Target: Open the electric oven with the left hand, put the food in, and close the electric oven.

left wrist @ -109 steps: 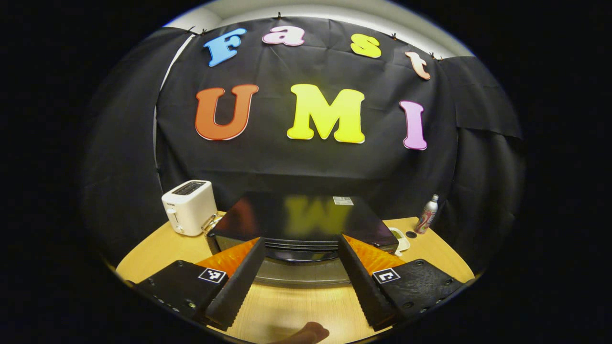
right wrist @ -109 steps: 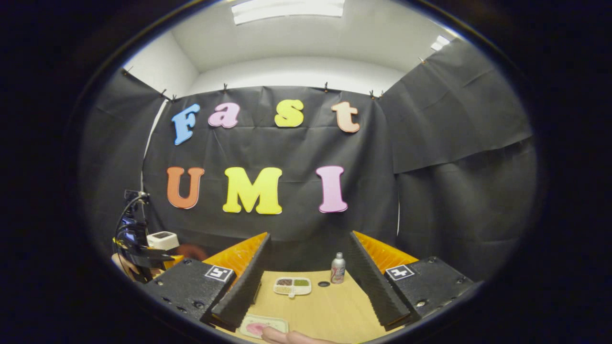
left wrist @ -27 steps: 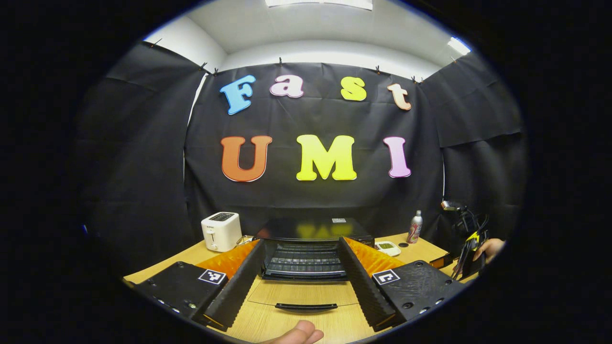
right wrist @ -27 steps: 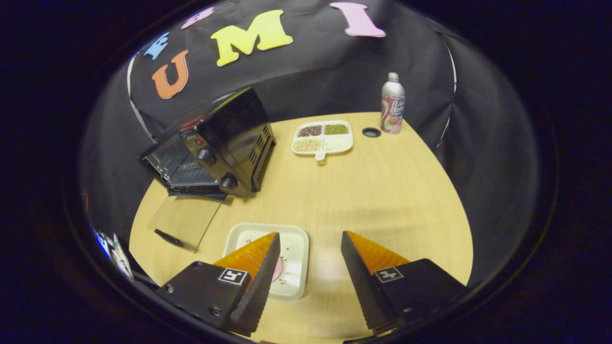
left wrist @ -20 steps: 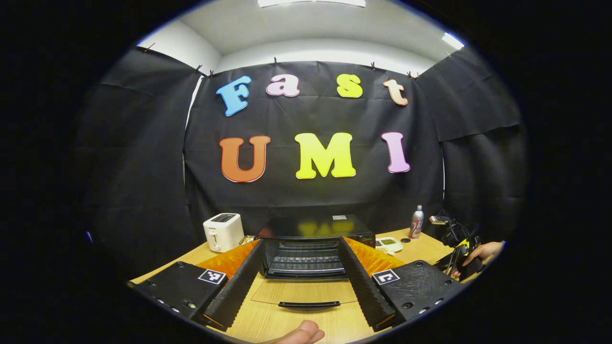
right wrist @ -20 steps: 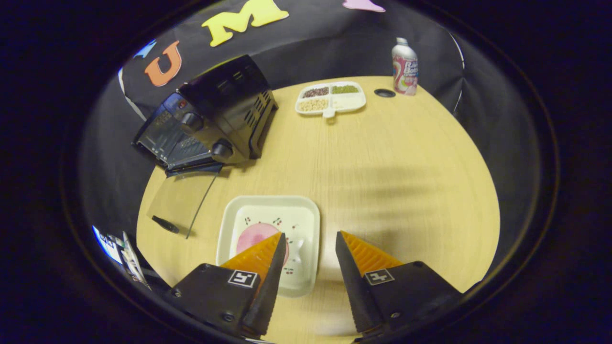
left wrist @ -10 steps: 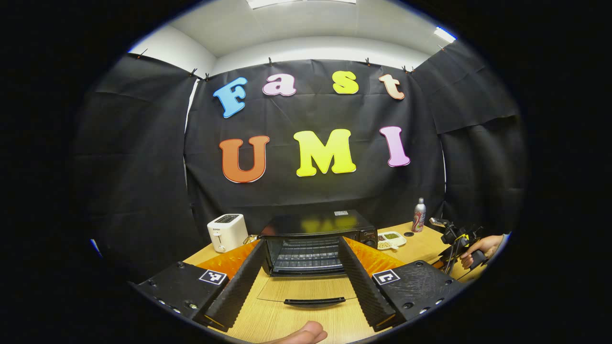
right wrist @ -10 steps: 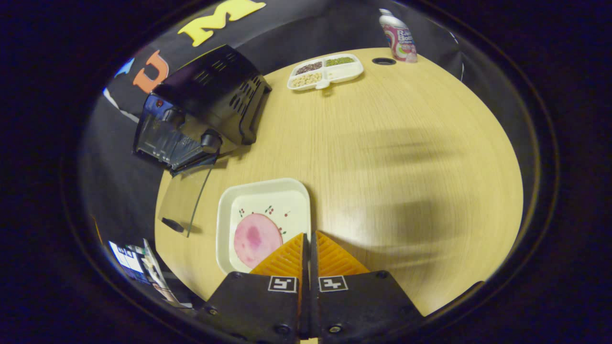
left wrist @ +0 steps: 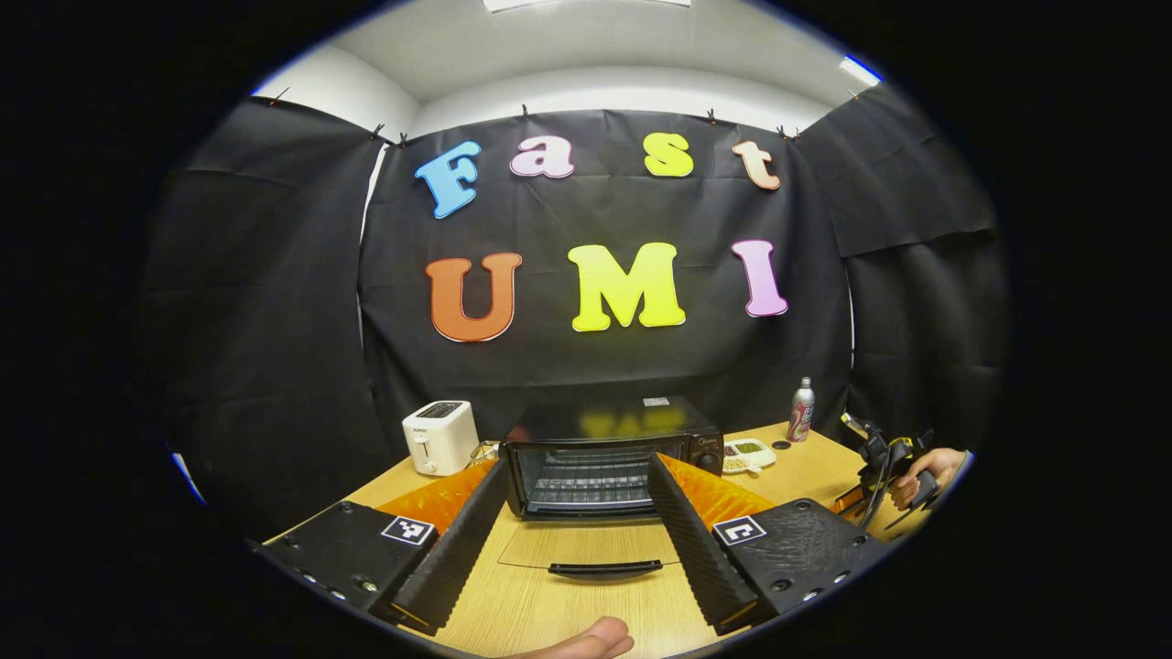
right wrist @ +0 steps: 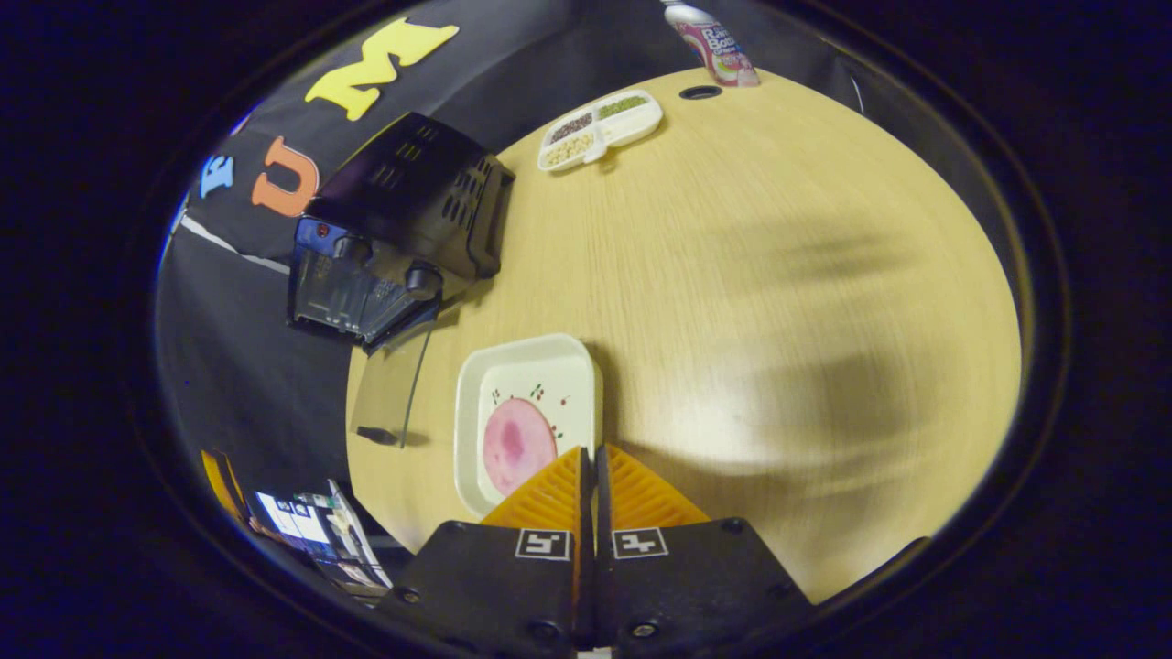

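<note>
Right gripper (right wrist: 589,458) jaws clenched on plate (right wrist: 526,421) rim, ham slice (right wrist: 517,446) just left

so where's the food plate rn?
Right gripper view: the plate with its pink slice lies on the table, just ahead-left of the right gripper, beside the oven's lowered glass door.

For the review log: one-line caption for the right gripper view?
Right gripper shut on plate rim; oven door open.
</note>
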